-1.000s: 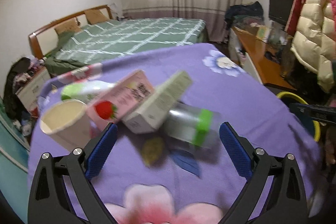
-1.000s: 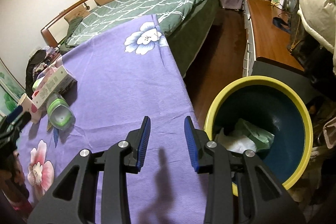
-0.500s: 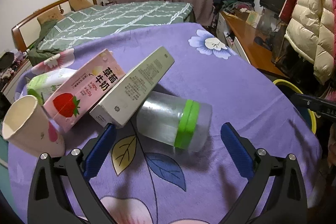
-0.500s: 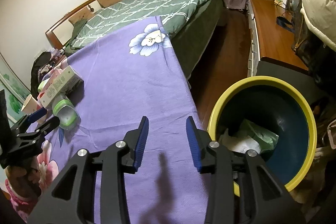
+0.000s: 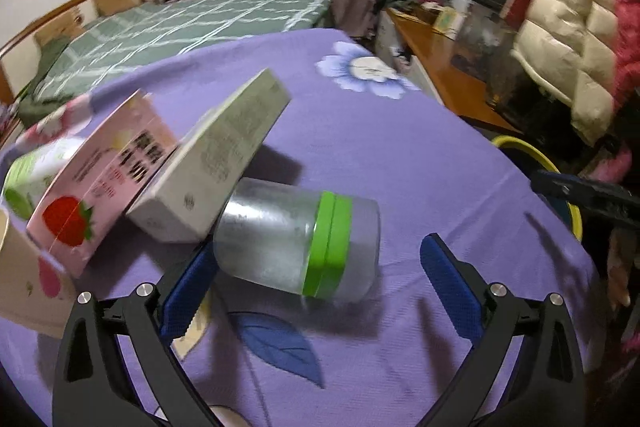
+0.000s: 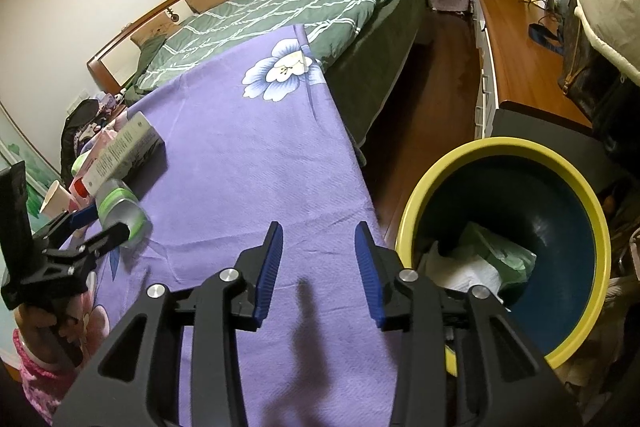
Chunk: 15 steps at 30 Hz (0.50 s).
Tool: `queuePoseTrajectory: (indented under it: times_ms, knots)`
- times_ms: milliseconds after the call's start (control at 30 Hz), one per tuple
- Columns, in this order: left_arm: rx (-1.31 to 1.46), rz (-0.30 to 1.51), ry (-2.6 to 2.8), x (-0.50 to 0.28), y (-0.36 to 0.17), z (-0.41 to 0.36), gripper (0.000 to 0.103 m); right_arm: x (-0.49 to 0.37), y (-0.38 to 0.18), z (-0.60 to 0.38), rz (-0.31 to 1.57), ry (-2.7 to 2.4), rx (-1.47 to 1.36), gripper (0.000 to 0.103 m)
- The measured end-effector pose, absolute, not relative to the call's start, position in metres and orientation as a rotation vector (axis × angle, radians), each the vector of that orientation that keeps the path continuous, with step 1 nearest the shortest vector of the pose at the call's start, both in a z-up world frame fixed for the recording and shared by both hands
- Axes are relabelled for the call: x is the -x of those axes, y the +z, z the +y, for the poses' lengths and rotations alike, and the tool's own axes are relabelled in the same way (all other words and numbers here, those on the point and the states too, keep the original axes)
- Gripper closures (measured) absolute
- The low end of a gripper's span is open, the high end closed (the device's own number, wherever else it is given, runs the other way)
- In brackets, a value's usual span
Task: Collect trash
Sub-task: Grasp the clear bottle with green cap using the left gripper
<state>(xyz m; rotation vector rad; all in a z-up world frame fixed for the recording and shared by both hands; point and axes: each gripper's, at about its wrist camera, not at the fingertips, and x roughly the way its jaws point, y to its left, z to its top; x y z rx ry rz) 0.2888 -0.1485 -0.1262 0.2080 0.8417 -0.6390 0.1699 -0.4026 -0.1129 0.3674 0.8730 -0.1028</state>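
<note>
L gripper low over the purple-cloth surface, jaws spread wide either side of a clear jar w/ green band, lying on its side; left pad close to the jar's base, right pad well apart from it, nothing gripped. Left of the jar: paper cup, pink strawberry milk carton, whitish box leaning on carton w/ its low end touching the jar. R gripper hovers over the surface's near edge, jaws partly open, empty. Just right of it, off the surface on the floor: yellow-rimmed bin, dark blue inside, w/ white paper and a greenish wrapper at the bottom
</note>
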Motion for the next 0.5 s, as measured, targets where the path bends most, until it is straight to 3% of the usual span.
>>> queuePoseTrajectory:
  times_ms: [267, 500]
  knots:
    - [-0.213, 0.86, -0.658, -0.293, -0.128, -0.161, 0.02, -0.171, -0.117, -0.403, 0.879, -0.091, -0.379, 0.067]
    - [-0.23, 0.871, -0.662, -0.299, -0.135, -0.173, 0.024, -0.171, -0.12, -0.406, 0.885, -0.086, -0.391, 0.067]
